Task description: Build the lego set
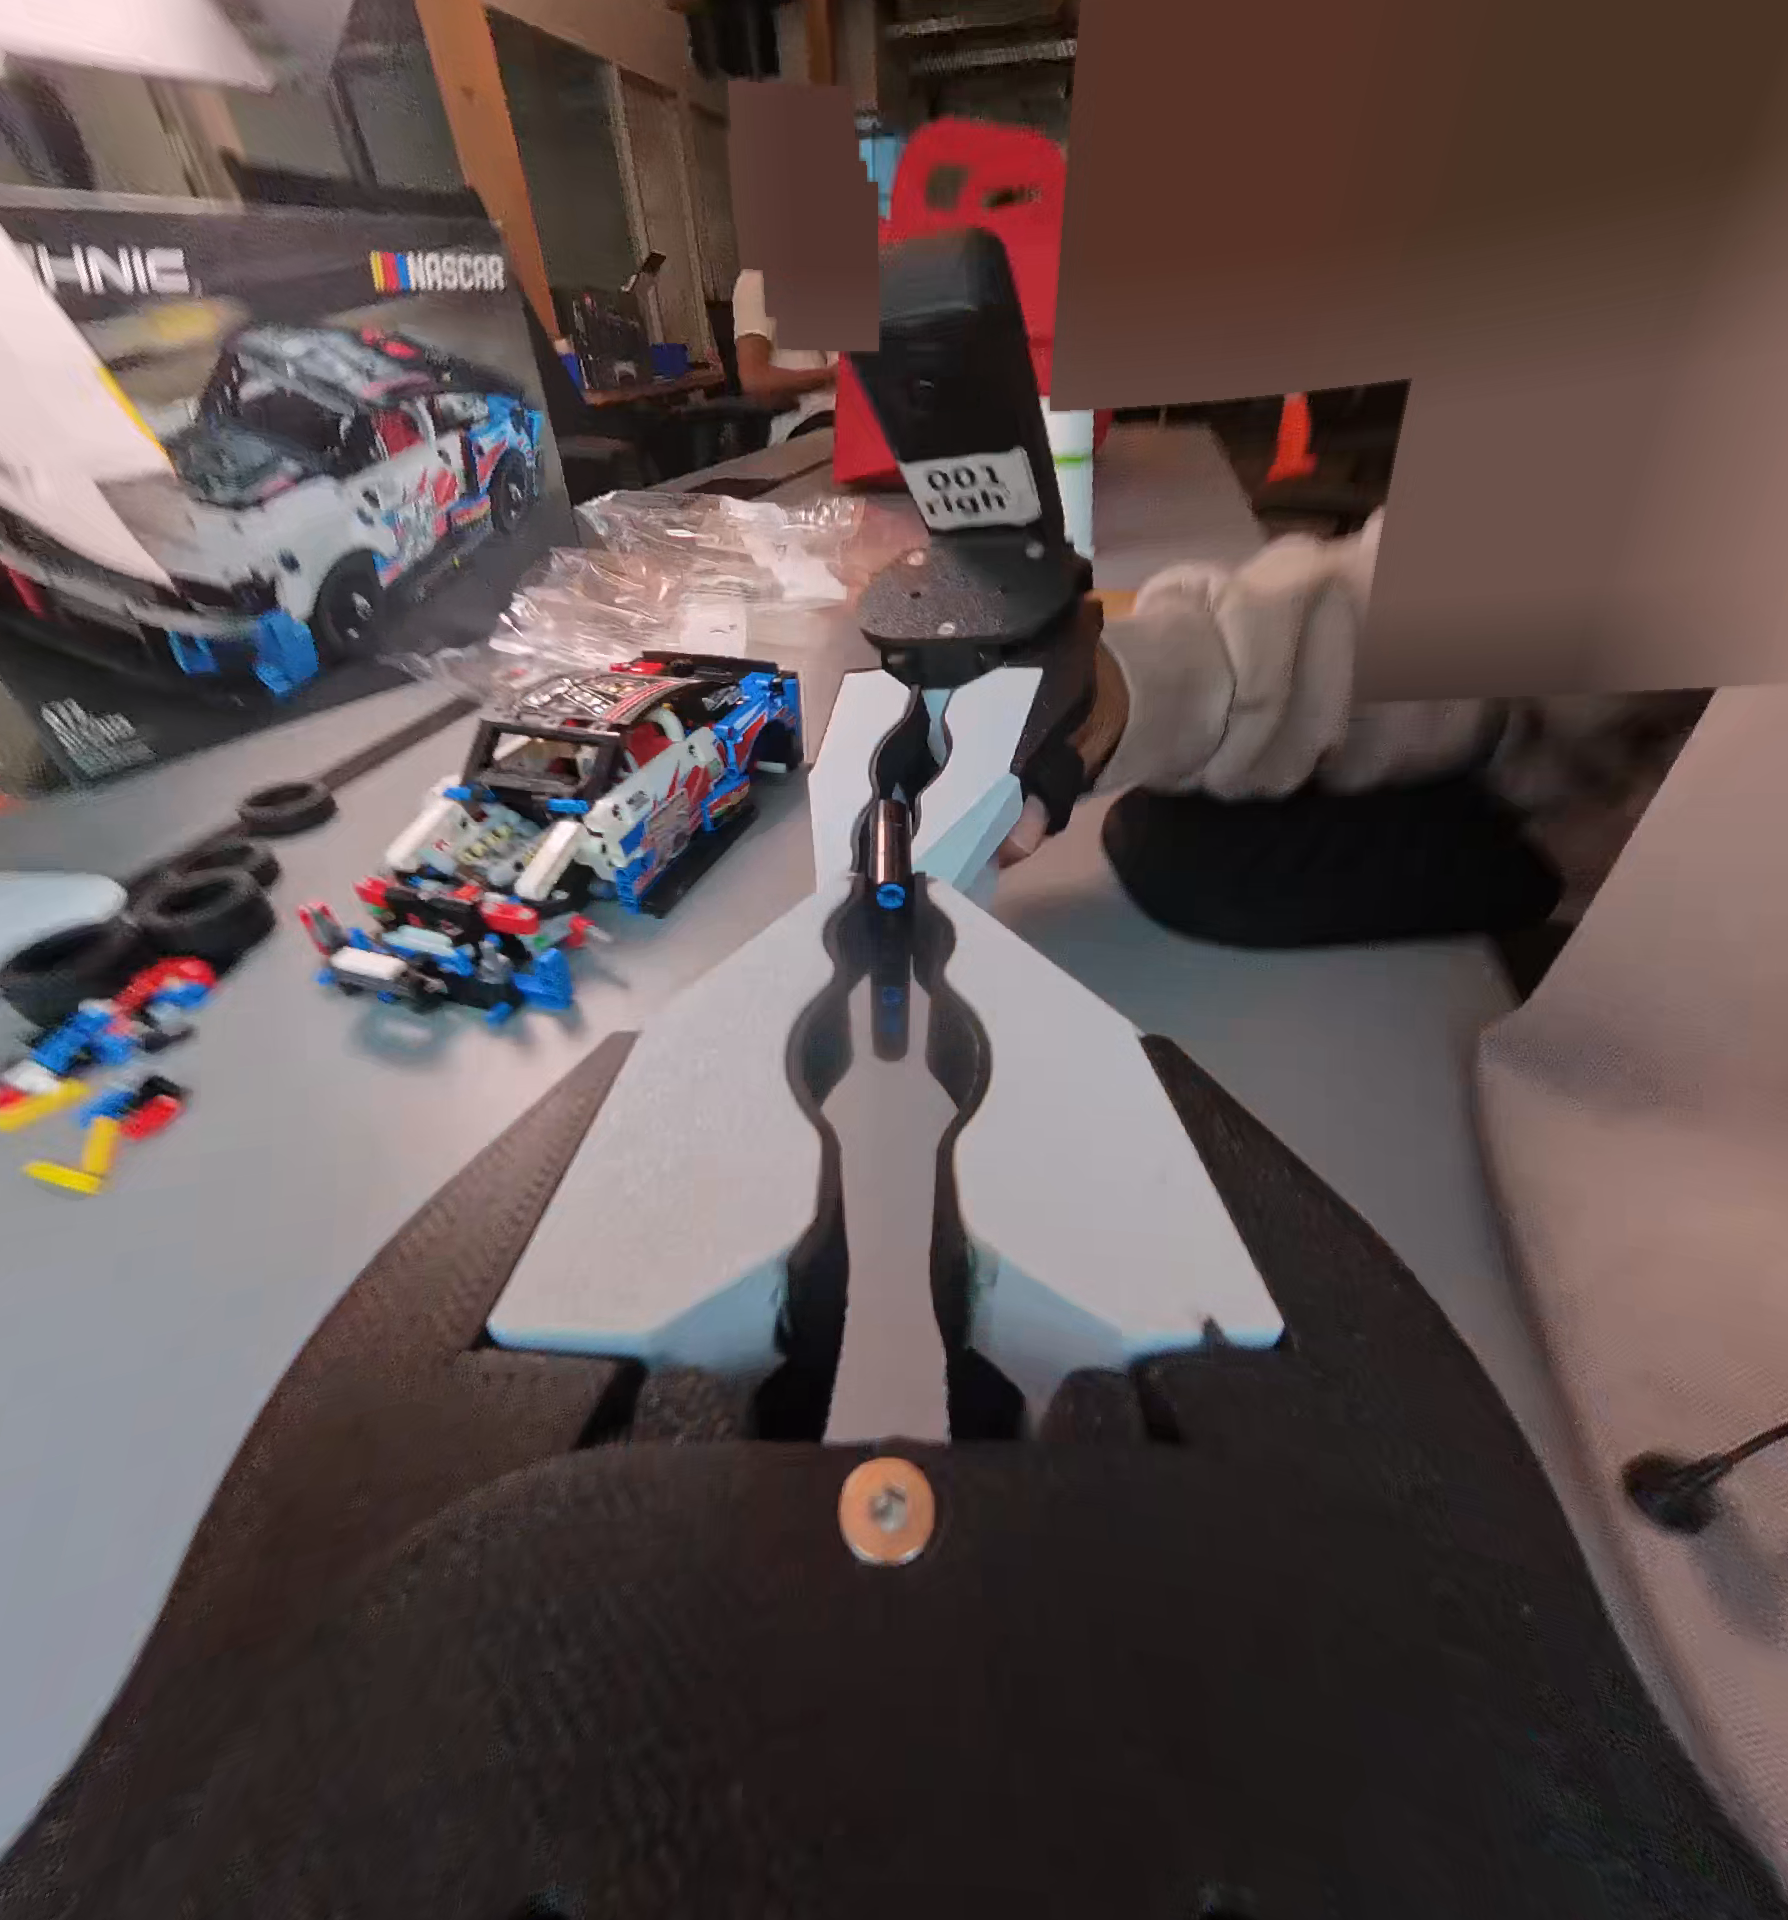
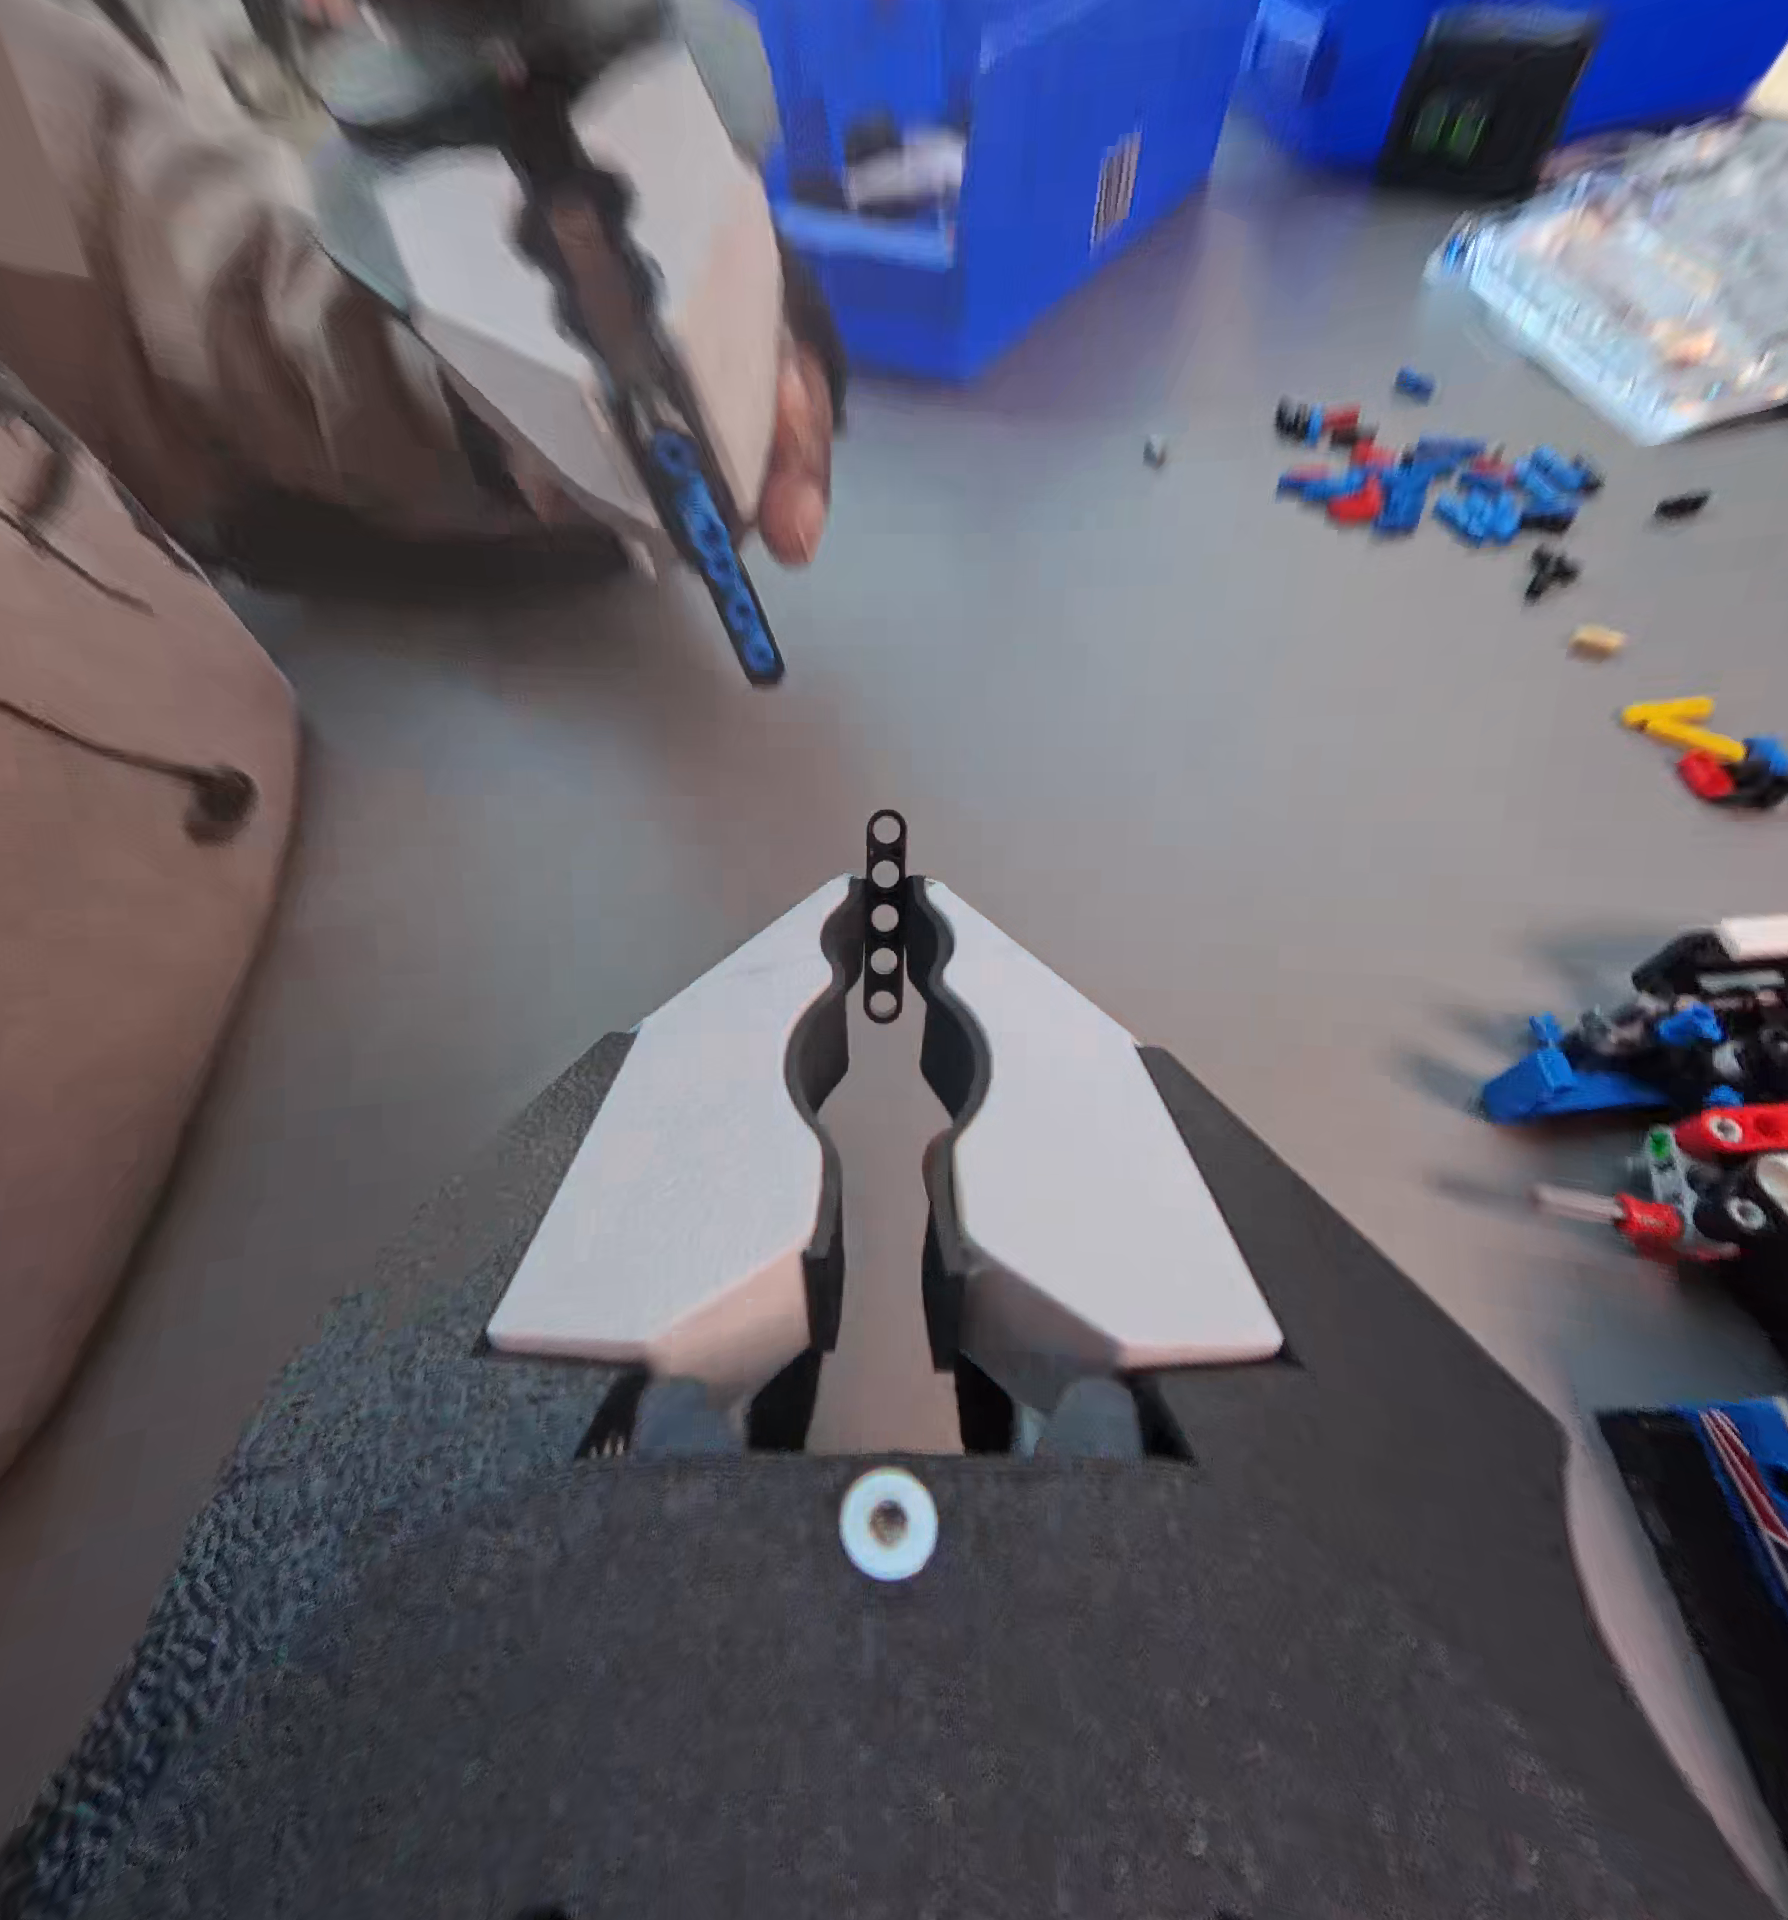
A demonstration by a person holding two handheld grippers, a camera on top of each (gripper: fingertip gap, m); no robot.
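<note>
My left gripper (image 1: 888,906) is shut on a black beam with blue pins (image 1: 888,992), seen edge on between its pads. The same beam juts from the left gripper (image 2: 677,457) at the upper left of the right wrist view (image 2: 724,582). My right gripper (image 2: 884,883) is shut on a thin black beam with several holes (image 2: 884,920), whose end pokes past the fingertips. In the left wrist view the right gripper (image 1: 898,800) comes from above and its thin beam (image 1: 890,836) hangs just beyond my blue pin tip. Both are held above the grey table (image 1: 1233,1039).
A partly built blue, white and red car (image 1: 609,800) and a front sub-assembly (image 1: 433,956) lie at the left, with black tyres (image 1: 204,904), loose pieces (image 1: 90,1081), plastic bags (image 1: 682,582) and the set's box (image 1: 246,447). Blue bins (image 2: 973,187) stand behind. A person's sleeve (image 1: 1233,665) is on the right. Spacing between my two grippers at the tips: around 7 cm.
</note>
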